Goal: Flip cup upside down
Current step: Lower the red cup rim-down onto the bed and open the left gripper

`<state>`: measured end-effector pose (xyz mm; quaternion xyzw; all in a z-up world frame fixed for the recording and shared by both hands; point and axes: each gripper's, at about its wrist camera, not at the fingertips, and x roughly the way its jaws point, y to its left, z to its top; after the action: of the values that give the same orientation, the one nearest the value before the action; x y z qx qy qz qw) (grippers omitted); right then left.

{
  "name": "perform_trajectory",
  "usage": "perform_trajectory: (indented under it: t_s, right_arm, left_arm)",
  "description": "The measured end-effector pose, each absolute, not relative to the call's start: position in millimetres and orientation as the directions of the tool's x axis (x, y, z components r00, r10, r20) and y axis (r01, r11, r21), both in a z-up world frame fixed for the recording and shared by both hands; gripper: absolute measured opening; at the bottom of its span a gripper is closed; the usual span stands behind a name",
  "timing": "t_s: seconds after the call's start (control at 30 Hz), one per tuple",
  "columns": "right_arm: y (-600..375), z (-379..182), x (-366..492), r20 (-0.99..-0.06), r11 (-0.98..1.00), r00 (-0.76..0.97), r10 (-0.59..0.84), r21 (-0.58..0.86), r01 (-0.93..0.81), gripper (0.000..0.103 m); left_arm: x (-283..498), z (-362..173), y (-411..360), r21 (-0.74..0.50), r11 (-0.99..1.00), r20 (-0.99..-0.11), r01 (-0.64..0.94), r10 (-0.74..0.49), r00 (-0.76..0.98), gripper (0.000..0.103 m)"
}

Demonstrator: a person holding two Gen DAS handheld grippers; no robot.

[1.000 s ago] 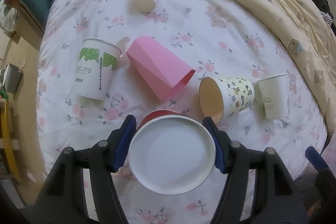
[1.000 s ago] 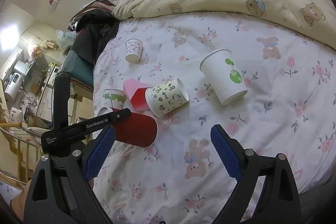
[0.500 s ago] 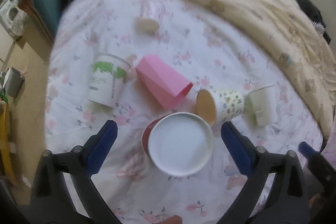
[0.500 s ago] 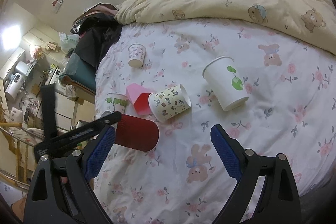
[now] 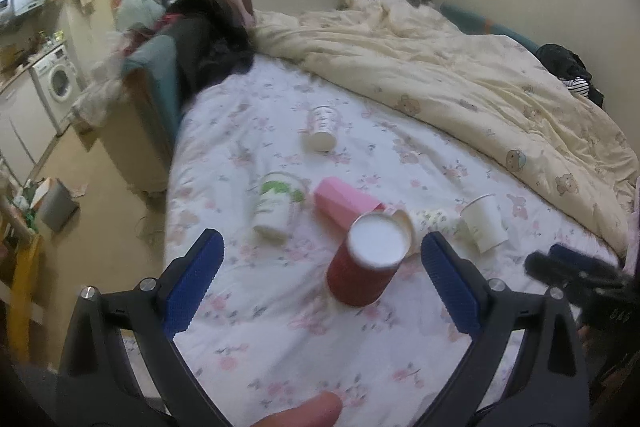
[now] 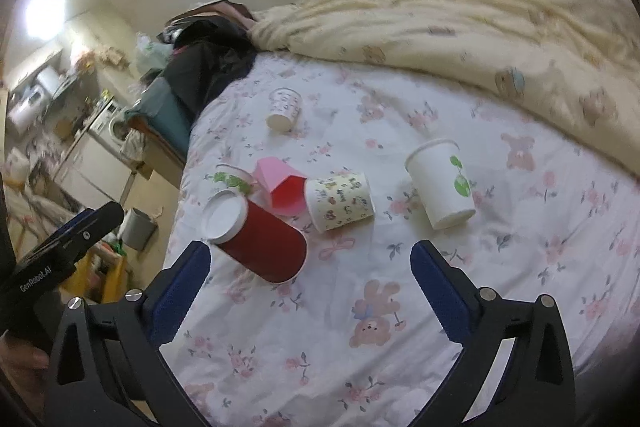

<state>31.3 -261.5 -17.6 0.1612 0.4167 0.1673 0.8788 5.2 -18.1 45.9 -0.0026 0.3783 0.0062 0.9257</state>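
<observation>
Though nothing shows inside, red cup point(image 5: 362, 269) upside down on floral bedsheet point(image 5: 280, 339).

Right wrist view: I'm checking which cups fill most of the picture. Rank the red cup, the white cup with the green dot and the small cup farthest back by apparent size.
1. red cup, though nearest the camera
2. white cup with the green dot
3. small cup farthest back, farthest away
</observation>
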Motion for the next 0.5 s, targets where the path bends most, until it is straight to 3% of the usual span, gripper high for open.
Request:
perform_trajectory:
  t_s: [0.2, 0.3, 0.5]
  right_arm:
    - [-238, -6, 0, -0.653, 0.922, 0.655, 0.381, 0.323, -0.215, 0.103]
    - [-230, -6, -11, -0.643, 0.932, 0.677, 0.359, 0.294, -0.215, 0.103]
    - [-217, -22, -20, -0.659, 0.940, 0.672, 0.338, 0.274, -0.204, 0.103]
  left_arm:
    - [-38, 35, 5, -0.016, 0.995, -0.687, -0.100, 0.062, 0.724, 0.098]
    - [-61, 32, 12, -0.005, 0.993, -0.659, -0.121, 0.088, 0.747, 0.103]
    - [-67, 12, 18, -0.023, 0.991, -0.687, -0.130, 0.079, 0.722, 0.103]
